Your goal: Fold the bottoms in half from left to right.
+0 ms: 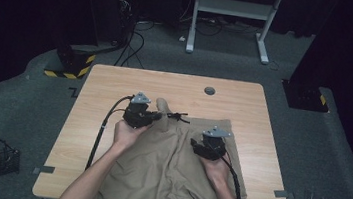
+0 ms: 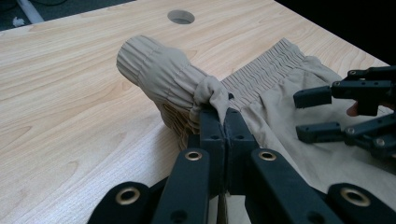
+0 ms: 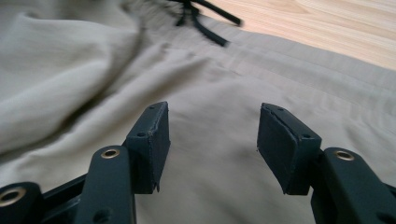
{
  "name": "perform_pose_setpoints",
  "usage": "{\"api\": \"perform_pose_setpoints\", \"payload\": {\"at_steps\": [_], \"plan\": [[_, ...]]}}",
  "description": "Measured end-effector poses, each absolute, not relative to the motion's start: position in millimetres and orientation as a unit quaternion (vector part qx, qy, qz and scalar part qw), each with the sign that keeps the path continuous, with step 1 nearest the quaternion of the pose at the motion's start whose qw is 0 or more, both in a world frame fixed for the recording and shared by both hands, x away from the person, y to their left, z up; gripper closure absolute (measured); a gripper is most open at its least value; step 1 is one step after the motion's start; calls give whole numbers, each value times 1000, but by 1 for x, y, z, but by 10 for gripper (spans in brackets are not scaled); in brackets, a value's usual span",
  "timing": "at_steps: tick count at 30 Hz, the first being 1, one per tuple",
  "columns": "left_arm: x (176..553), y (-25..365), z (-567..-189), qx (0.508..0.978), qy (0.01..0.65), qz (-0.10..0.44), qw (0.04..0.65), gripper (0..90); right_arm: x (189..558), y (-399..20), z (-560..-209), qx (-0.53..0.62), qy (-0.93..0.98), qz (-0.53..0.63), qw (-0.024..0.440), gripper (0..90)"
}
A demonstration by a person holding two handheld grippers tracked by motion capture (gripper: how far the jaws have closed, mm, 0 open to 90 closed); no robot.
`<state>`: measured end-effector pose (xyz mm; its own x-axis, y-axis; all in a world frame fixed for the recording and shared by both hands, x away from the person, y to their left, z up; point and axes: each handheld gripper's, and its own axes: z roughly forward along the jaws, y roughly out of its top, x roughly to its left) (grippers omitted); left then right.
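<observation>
Light wooden table (image 1: pixel 116 77), round grommet hole (image 1: pixel 209 90) near its far edge

Across the near half of it, khaki trousers (image 1: pixel 172 164): plain tan cloth, softly creased, ribbed elastic waistband (image 2: pixel 268 65) at the far end, black drawstring (image 1: pixel 178 116) trailing from it onto the wood. Long axis running from the person's edge toward the far edge, waist end pointing away, legs hanging over the near edge

Left corner of the waistband bunched and lifted off the table into a gathered roll pointing toward the far left

Left gripper (image 2: pixel 226 119) clamped tight on that bunched waistband cloth, pads together with fabric pinched between

Right gripper (image 3: pixel 212 140) low over the right side of the trousers, jaws apart with bare cloth below and nothing between them
</observation>
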<state>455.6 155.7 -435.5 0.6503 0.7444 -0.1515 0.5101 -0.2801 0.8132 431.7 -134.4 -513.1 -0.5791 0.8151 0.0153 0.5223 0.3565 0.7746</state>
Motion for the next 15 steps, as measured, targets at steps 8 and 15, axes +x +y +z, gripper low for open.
{"api": "perform_pose_setpoints", "payload": {"at_steps": [8, 15], "plan": [[455, 158, -431, 784, 396, 132, 459, 887, 435, -119, -523, 407, 821, 357, 181, 427], [458, 152, -418, 782, 386, 137, 470, 887, 439, -110, -523, 407, 821, 355, 182, 426]]}}
